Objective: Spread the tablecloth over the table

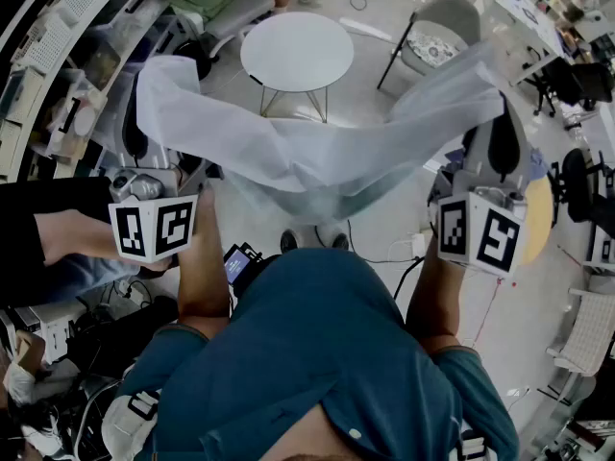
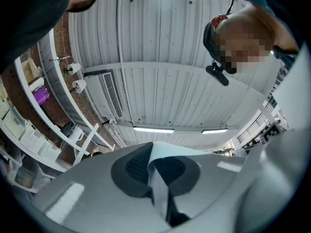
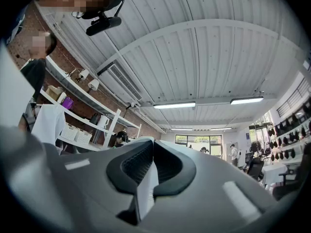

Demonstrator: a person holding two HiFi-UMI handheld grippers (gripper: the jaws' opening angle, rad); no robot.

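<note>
Sagging thin, white and faintly sheer, the cloth (image 1: pixel 317 157) hangs in the air beside the round, smooth desk (image 1: pixel 297 51). The left gripper (image 2: pixel 156 171) and right gripper (image 3: pixel 148 171) each have ribbed black fingers (image 2: pixel 131 166) pinched on its edge.

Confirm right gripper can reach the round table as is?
Likely, but not empty: the right gripper is shut on the tablecloth, which hangs between it and the round table. Nothing else intervenes.

Tablecloth (image 1: pixel 317 157) between left gripper (image 1: pixel 135 128) and right gripper (image 1: pixel 501 144) — table (image 1: pixel 298 51) beyond, chair (image 1: pixel 442 29) rightward.
</note>
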